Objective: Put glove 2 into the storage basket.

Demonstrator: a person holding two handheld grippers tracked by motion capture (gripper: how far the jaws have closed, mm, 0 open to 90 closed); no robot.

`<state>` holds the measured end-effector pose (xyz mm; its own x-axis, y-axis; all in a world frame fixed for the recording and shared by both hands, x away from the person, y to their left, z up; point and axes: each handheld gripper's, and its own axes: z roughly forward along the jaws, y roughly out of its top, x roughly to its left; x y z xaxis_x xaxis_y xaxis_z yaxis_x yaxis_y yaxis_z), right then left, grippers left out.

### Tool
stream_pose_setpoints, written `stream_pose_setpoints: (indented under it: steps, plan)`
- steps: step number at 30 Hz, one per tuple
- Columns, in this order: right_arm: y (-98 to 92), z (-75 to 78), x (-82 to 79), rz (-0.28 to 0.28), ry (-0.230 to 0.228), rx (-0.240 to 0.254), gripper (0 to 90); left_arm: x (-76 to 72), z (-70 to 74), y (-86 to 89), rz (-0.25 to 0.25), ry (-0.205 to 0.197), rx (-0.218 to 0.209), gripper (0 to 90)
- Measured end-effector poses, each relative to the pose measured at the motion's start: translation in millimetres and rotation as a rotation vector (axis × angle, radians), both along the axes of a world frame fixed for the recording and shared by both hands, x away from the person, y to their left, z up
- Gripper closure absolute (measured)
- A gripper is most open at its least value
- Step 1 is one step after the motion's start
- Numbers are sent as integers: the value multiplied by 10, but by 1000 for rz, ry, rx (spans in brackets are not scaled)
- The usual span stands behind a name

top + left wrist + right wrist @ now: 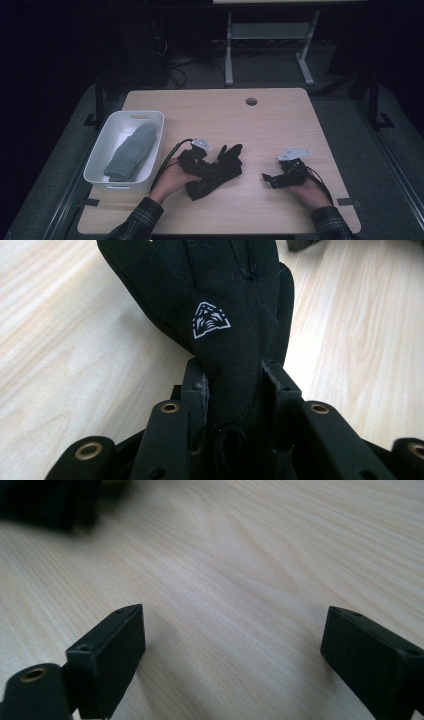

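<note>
Woodgrain table; left hand-held gripper pinches smooth black glove.

My left gripper is clamped on the black glove; my right gripper rests low, right of that glove, jaws spread wide.

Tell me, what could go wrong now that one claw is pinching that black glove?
The left gripper pinches only a narrow fold of the black glove, so the fabric might slip out when lifted. The rest of the glove hangs loose on the table and could drag or snag. The white bin already holds a grey mitten, so a careless drop might land half over the rim.
</note>
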<state>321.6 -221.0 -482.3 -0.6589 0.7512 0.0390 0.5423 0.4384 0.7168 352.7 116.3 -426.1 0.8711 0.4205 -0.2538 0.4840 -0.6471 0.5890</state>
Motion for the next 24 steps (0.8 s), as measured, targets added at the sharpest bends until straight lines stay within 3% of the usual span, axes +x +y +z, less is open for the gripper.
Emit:
stream_pose_setpoints:
  steps: [8, 24]
  plan:
    - [0, 0, 1, 1, -1, 0, 103, 22, 182, 113, 39, -17, -10, 678]
    - [1, -1, 0, 0, -1, 3, 103, 141, 684, 407, 111, -55, -32, 678]
